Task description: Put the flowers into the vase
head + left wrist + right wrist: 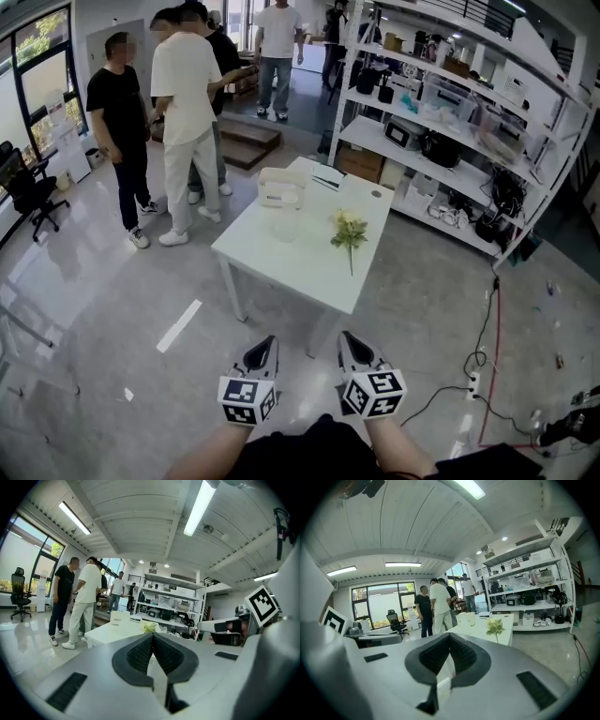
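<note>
A small bunch of pale yellow flowers with a long green stem lies on the white table, right of its middle. A faint clear vase stands left of the bunch, in front of a white box. Both grippers hang in the air short of the table's near edge, level and pointing at it. The left gripper and right gripper are shut and empty. The flowers sit just above the left gripper's closed tips, and the flowers lie right of the right gripper.
Several people stand beyond the table's far left corner. A metal shelving rack full of gear runs along the right. An office chair is at far left. A red cable and a power strip lie on the floor at right.
</note>
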A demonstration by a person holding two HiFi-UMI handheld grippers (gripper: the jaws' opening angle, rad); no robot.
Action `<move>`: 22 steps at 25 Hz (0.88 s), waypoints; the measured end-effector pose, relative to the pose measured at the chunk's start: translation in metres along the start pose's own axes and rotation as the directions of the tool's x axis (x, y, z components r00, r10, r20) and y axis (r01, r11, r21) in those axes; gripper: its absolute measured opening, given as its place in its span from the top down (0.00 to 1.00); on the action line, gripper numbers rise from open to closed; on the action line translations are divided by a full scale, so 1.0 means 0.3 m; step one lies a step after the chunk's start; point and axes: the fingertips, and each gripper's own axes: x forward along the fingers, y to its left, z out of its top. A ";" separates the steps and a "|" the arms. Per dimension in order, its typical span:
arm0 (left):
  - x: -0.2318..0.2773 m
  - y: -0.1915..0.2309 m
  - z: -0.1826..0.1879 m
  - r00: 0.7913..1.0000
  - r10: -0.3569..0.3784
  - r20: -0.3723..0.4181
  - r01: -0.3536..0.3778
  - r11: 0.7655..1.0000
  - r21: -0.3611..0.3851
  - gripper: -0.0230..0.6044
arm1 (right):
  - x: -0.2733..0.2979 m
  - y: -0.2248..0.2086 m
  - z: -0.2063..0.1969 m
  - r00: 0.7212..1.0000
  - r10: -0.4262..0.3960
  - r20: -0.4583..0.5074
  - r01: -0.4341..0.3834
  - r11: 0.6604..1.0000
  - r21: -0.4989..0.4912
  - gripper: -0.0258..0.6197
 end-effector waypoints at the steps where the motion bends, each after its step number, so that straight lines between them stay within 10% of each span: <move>1: 0.012 0.009 0.000 1.000 -0.003 -0.001 0.003 1.000 -0.002 0.95 | 0.014 0.000 -0.003 1.000 -0.002 -0.004 0.002 1.000 0.000 0.96; 22: 0.800 0.188 0.248 0.998 0.060 0.024 -0.060 0.998 0.001 0.95 | 0.677 -0.459 0.295 0.997 0.077 0.014 -0.077 0.996 -0.034 0.96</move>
